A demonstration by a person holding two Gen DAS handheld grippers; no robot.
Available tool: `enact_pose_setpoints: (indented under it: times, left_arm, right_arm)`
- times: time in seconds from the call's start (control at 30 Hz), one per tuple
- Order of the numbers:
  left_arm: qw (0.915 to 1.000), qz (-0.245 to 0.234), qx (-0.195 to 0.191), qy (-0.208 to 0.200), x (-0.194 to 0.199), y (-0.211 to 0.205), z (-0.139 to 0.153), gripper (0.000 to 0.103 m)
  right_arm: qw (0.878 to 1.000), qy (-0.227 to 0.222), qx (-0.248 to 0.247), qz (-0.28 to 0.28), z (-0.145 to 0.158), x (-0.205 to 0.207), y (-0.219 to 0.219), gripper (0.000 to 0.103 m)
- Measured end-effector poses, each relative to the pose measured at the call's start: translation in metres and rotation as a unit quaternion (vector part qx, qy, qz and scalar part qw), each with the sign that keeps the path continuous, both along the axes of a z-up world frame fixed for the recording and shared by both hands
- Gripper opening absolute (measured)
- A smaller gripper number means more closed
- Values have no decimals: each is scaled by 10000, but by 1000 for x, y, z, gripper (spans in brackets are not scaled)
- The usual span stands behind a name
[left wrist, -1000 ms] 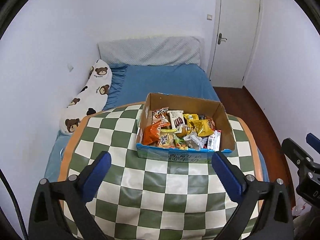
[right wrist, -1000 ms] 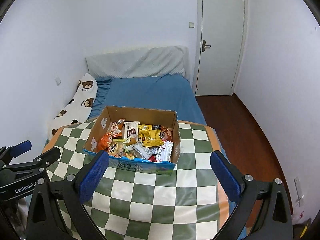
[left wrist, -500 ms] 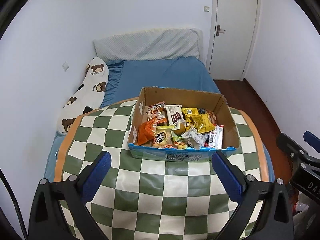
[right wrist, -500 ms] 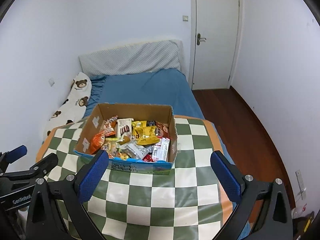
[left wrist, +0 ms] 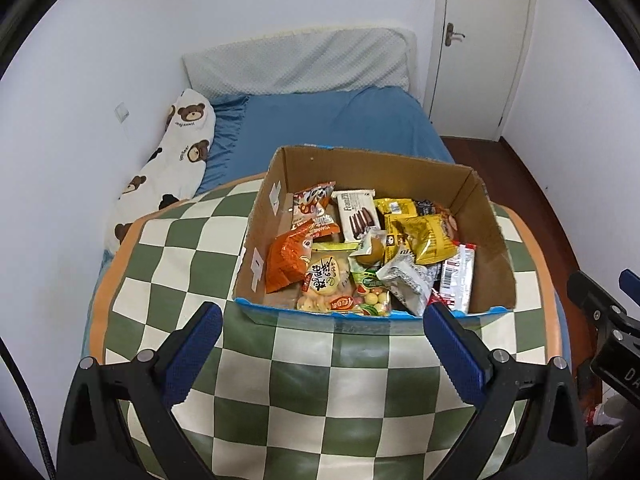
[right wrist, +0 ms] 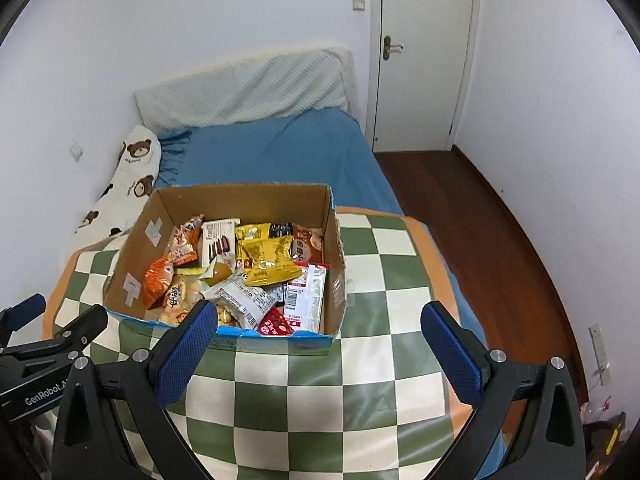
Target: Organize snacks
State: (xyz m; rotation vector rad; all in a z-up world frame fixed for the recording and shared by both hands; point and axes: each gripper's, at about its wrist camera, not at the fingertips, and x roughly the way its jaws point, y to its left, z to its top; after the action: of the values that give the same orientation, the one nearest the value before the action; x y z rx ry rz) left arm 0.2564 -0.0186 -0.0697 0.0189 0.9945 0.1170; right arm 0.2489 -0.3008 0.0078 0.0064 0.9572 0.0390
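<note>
An open cardboard box (left wrist: 376, 168) (right wrist: 244, 196) stands on a green-and-cream checked cloth (left wrist: 320, 392) (right wrist: 320, 392). It holds several snack packets, among them an orange bag (left wrist: 286, 258) (right wrist: 156, 280), a yellow bag (left wrist: 424, 238) (right wrist: 268, 260) and a white biscuit pack (left wrist: 358, 216) (right wrist: 218, 240). My left gripper (left wrist: 320, 332) hangs open just before the box's near wall, nothing between its blue pads. My right gripper (right wrist: 320, 332) is open too, near the box's front right corner, and empty.
Behind the cloth lies a bed with a blue sheet (left wrist: 332, 128), a white headboard cushion (left wrist: 300, 64) and a bear-print pillow (left wrist: 176, 152). A white door (right wrist: 424, 56) and wooden floor (right wrist: 480, 208) are on the right. Each gripper shows at the other view's edge.
Both grippers have moved forward and closer to the box, which now looks larger and nearer the fingertips. Both stay open and empty.
</note>
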Motion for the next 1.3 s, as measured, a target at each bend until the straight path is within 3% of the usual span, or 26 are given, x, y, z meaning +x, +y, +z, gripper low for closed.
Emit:
enact_pose_setpoints:
  times: [0.37, 1.3]
  left_arm:
    - [9996, 56, 101, 244, 19, 9, -25, 103]
    - [9998, 8, 88, 172, 15, 8, -19, 103]
  right_arm:
    - [9989, 466, -38, 84, -48, 27, 14, 103]
    - [9988, 472, -18, 157, -48, 27, 20, 103]
